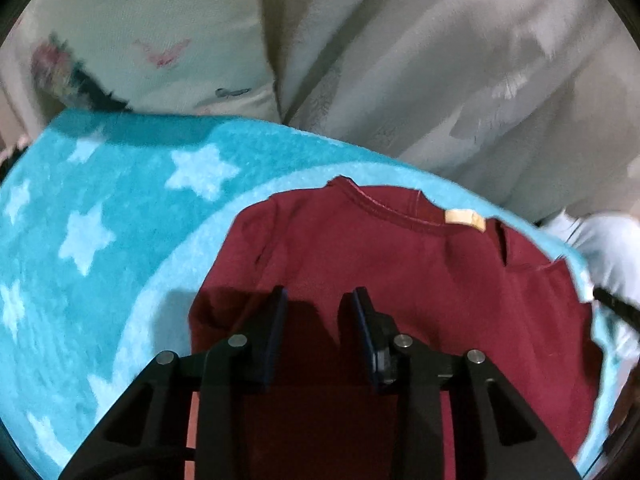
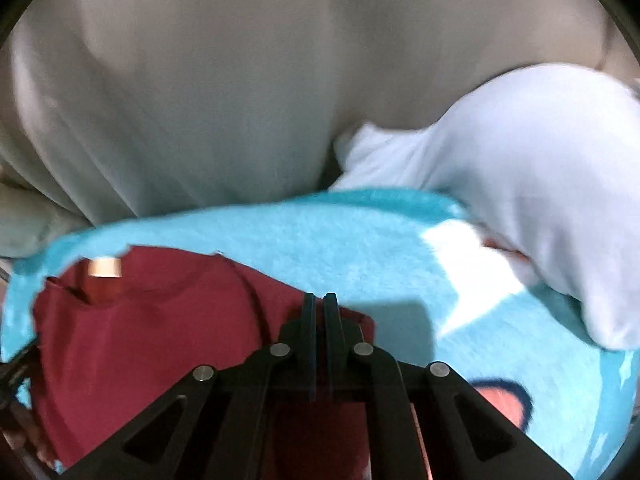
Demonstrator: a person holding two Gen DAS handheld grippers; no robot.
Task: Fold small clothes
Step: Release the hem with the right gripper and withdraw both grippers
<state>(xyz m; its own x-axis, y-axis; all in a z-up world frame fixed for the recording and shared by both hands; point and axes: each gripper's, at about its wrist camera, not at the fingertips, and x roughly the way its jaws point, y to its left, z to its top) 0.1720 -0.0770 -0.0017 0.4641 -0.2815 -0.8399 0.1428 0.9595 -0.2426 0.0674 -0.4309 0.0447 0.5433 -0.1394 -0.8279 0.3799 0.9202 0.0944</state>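
Note:
A dark red small shirt (image 1: 400, 272) lies flat on a turquoise star-patterned blanket (image 1: 100, 208), collar and tan neck label (image 1: 464, 218) at the far side. My left gripper (image 1: 320, 300) hovers over the shirt's middle, jaws open and empty. In the right wrist view the same shirt (image 2: 152, 332) lies at the left with its label (image 2: 105, 267). My right gripper (image 2: 319, 304) is over the shirt's right edge, jaws closed with only a thin slit; I cannot tell if cloth is pinched between them.
A white garment (image 2: 532, 184) is heaped on the blanket (image 2: 360, 240) at the right, also at the right edge in the left view (image 1: 600, 248). Pale sheets or cushions (image 1: 440, 60) rise behind the blanket. A printed pillow (image 1: 160, 52) lies far left.

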